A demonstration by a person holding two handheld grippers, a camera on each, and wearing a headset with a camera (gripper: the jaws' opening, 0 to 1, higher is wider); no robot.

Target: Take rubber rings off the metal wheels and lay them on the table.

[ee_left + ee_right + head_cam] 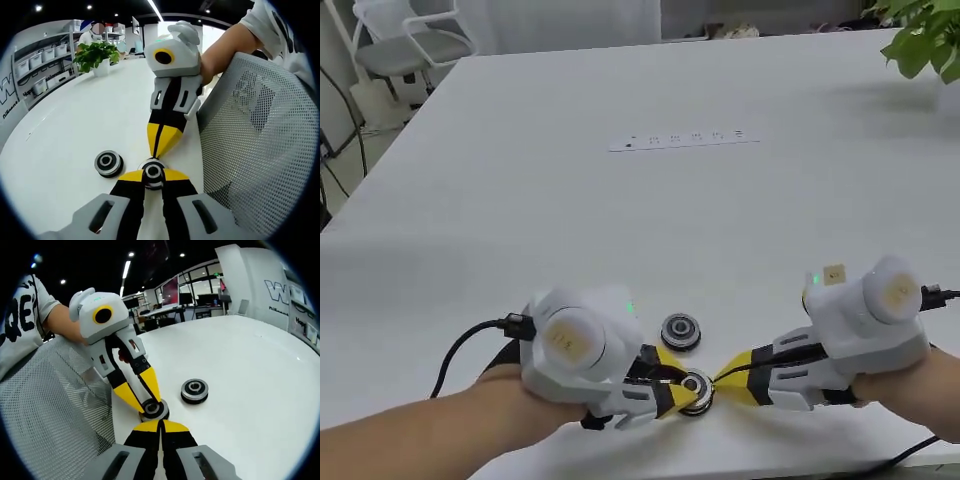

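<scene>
I saw wheel (695, 388) flat, axle up, near surface (620, 220) edge. Left tongs (152, 175) clamped across it, level; right tongs (160, 426) opposite, pinched narrow, tips touching rim.

The head view looks from above and behind, forward and down across the white table (520, 200). The left gripper (676, 385) and right gripper (722, 377) sit close at its lower edge. The left gripper view rides low, just over the tabletop, and faces along its own jaws at the right gripper nearby. The right gripper view looks back the opposite way (nearly head-on) at the left gripper. All three views share the metal wheel (696, 388) between the tips and the second wheel (680, 330) just beside it.
</scene>
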